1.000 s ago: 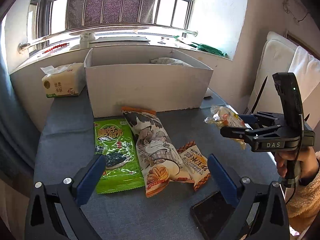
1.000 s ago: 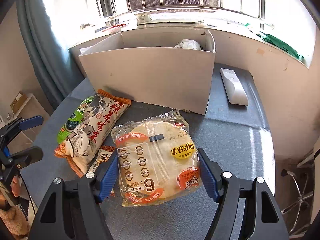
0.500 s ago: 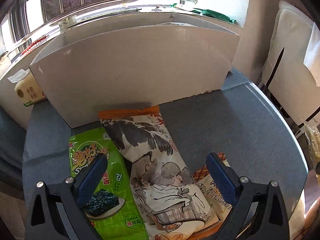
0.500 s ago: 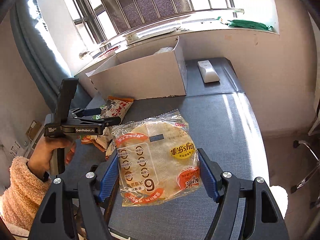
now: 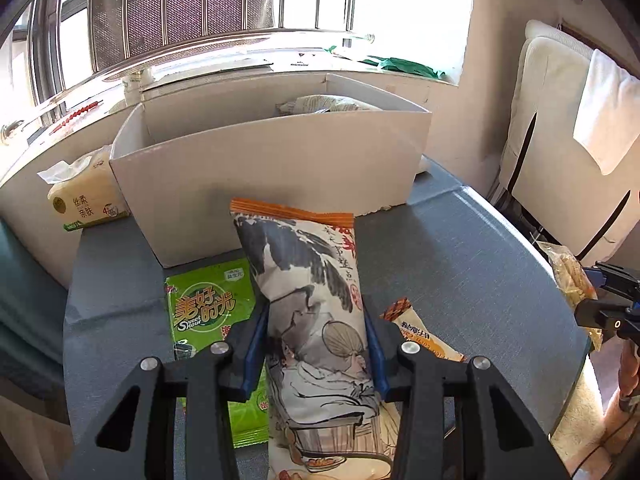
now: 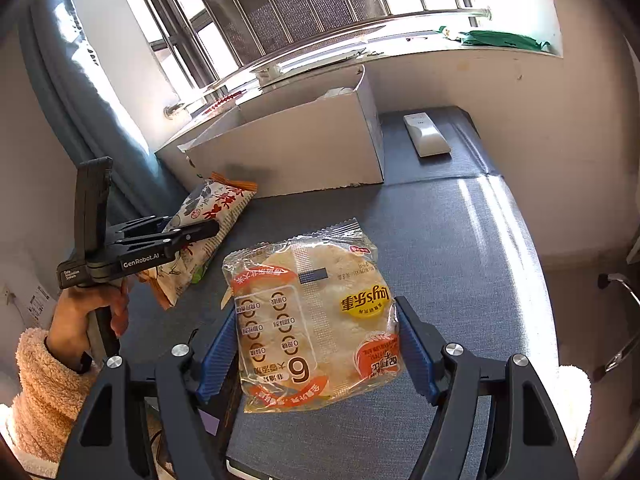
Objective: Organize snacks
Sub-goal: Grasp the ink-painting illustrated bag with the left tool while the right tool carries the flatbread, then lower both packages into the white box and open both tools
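My left gripper (image 5: 316,344) is shut on a long white snack bag with an ink drawing and orange ends (image 5: 308,280), lifted above the grey table; it also shows in the right wrist view (image 6: 212,212). My right gripper (image 6: 316,344) is shut on a clear packet of round flatbreads (image 6: 312,320), held above the table's front right. A green seaweed pack (image 5: 204,312) and a small orange-and-white packet (image 5: 420,332) lie on the table. The open white cardboard box (image 5: 272,160) stands behind them with a pale bag (image 5: 320,104) inside.
A tissue pack (image 5: 86,200) sits left of the box. A white remote (image 6: 426,140) lies right of the box. The windowsill and window bars are behind. A white cushioned chair (image 5: 560,128) stands to the right of the grey table (image 5: 460,264).
My left gripper has closed on the long drawn bag and raised it. My right gripper has pulled back to the right with the flatbread packet held.
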Demonstrator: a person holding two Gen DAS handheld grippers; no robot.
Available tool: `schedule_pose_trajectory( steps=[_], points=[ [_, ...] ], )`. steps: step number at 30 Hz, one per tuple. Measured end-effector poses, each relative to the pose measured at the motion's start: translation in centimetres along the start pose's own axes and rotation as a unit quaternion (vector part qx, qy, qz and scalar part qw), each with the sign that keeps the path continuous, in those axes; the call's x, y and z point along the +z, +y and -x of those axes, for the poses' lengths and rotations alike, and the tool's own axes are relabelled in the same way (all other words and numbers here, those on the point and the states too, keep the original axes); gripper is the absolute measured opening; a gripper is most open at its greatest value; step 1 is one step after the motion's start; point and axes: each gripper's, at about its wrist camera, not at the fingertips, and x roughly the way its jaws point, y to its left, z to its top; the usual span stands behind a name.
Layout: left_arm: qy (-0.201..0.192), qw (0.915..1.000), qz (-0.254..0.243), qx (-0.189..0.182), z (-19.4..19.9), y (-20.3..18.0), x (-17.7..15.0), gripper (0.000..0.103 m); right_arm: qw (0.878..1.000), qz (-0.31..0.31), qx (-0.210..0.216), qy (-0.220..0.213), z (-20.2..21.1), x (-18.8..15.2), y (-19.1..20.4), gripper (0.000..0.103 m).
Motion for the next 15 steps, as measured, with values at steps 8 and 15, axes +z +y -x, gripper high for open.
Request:
schedule_pose_trajectory(
  steps=[8, 15],
  points=[
    [-0.098, 0.9933, 0.059, -0.016, 5.3, 3.0, 3.4, 0.046, 0.999, 0.015, 0.014, -0.032, -1.8, 6.8, 1.0, 0.077],
    [-0.114, 0.9903, 0.079, -0.011, 4.1, 6.7, 11.5, 0.046, 0.997, 0.054, 0.000, -0.053, -5.5, 17.3, 4.0, 0.077]
  ],
)
